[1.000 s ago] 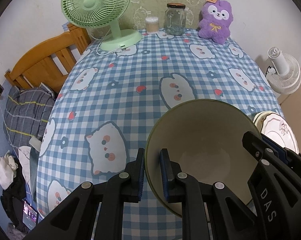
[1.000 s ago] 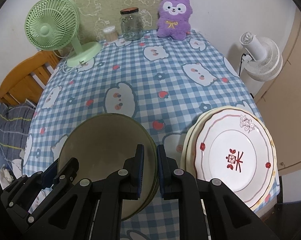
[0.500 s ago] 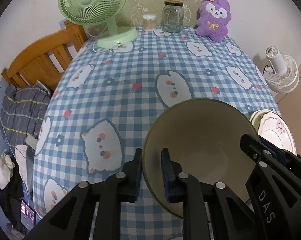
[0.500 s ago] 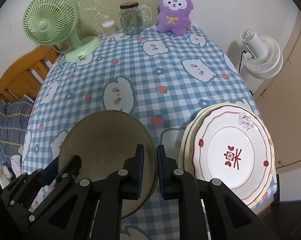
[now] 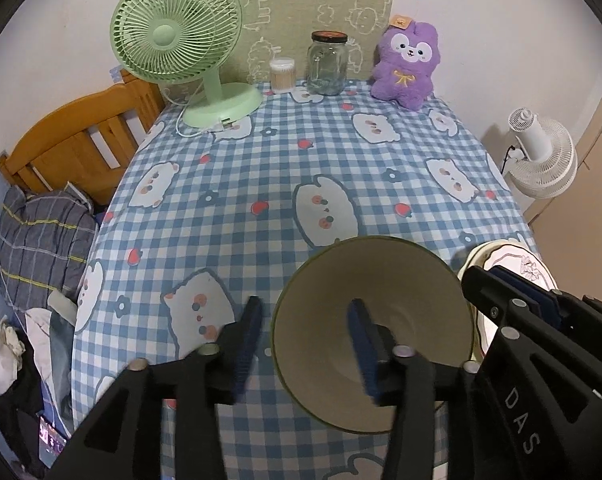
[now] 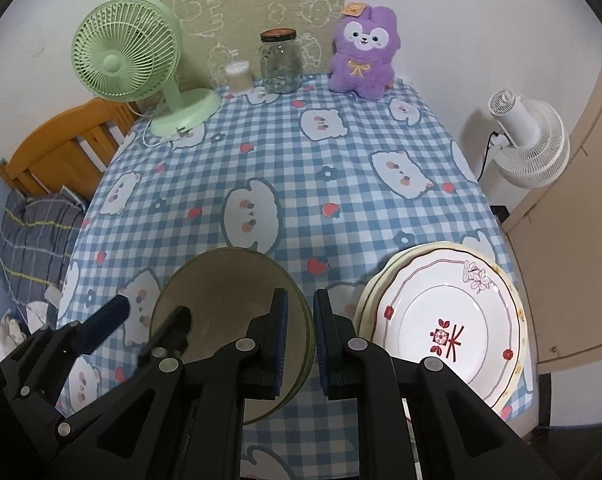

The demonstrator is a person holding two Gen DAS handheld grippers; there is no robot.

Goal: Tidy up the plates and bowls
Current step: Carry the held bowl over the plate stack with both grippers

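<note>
Both grippers, left gripper and right gripper, just opened, releasing the bowl; plates half hidden.

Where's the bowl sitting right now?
The bowl sits near the table's front edge, just left of the plate stack in the right wrist view.

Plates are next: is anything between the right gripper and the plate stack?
Nothing visible. The right gripper has just been opening, the bowl rim between its fingers; the plate stack lies just to its right, only tablecloth between.
</note>
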